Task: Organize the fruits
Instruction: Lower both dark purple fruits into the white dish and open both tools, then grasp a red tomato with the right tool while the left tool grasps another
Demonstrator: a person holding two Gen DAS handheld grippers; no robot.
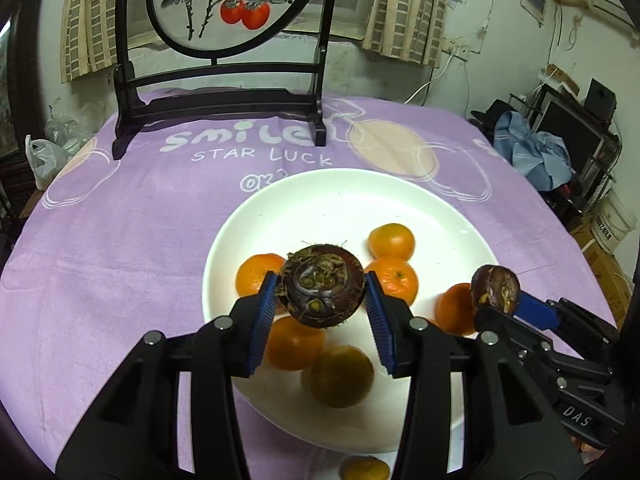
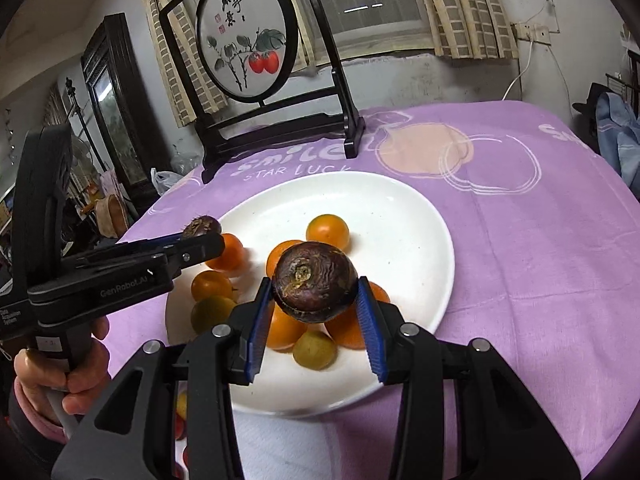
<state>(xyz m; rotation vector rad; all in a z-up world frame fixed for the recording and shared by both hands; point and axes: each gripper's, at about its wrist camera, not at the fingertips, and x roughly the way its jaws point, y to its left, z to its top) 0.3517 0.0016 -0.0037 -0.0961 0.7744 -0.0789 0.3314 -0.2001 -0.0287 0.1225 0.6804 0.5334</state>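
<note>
Hanging above the white plate (image 1: 440, 216) of mandarins (image 1: 392, 240), one dark water chestnut (image 1: 322, 292) sits pinched between the left gripper (image 1: 322, 312)'s blue pads (image 1: 264, 312), while the right gripper (image 2: 316, 312) clamps a second chestnut (image 2: 314, 286) the same way. Both appear carried over the pile for adding to it. The plate rests on a purple tablecloth (image 1: 120, 240).

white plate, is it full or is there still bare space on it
Partly filled. The white plate holds small oranges bunched toward its near side, while its far half is bare.
</note>
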